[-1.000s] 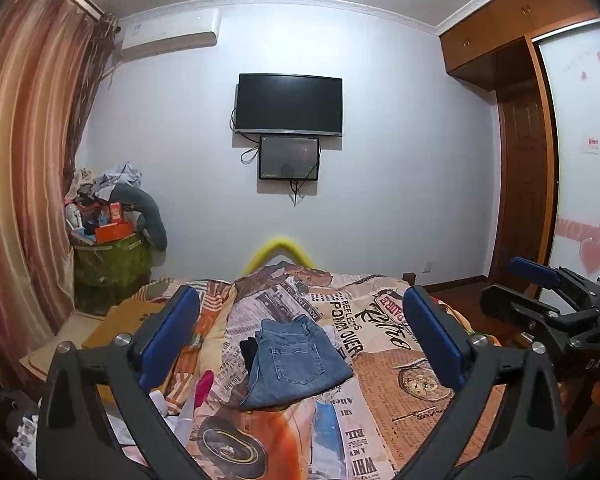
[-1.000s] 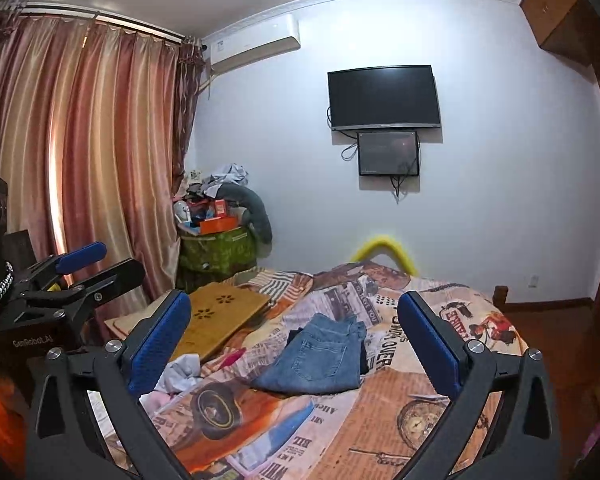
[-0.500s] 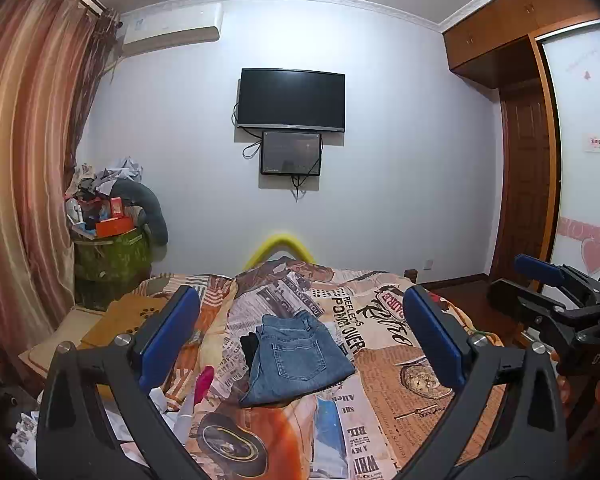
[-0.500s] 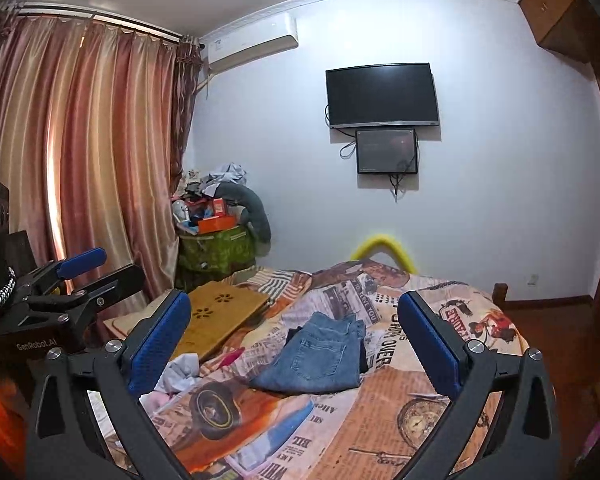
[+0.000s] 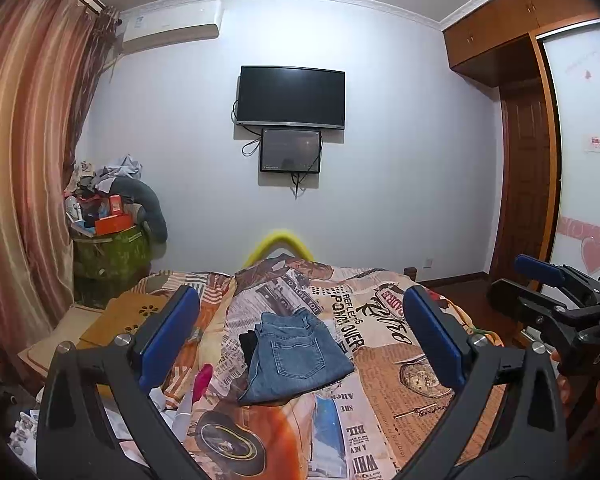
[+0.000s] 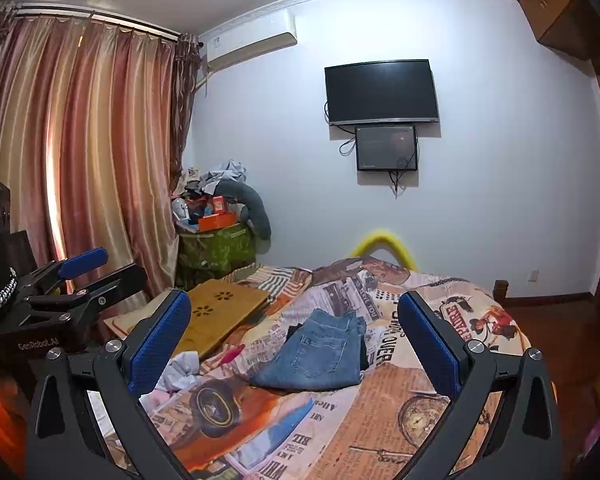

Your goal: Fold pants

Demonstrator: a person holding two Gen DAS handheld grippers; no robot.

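Note:
Folded blue jeans (image 5: 296, 356) lie on the bed's newspaper-print cover (image 5: 380, 364), back pocket up, with a dark garment (image 5: 247, 342) peeking out at their left side. The same jeans (image 6: 320, 354) show in the right wrist view. My left gripper (image 5: 300, 336) is open, held well back above the bed, nothing between its blue pads. My right gripper (image 6: 296, 338) is open too, empty, also back from the jeans. Each gripper appears at the edge of the other's view: the right gripper (image 5: 548, 292) at right, the left gripper (image 6: 80, 276) at left.
A wooden lap tray (image 6: 216, 312) lies at the bed's left side, with crumpled cloth (image 6: 178, 372) and a pink item (image 5: 202, 376) near it. A cluttered green bin (image 5: 108, 248) stands by the curtain (image 6: 80, 160). A TV (image 5: 290, 96) hangs on the far wall. A wooden wardrobe (image 5: 524, 152) stands right.
Both views have tilted up slightly, so the jeans sit a little lower in frame. The jeans have not moved and both grippers stay open.

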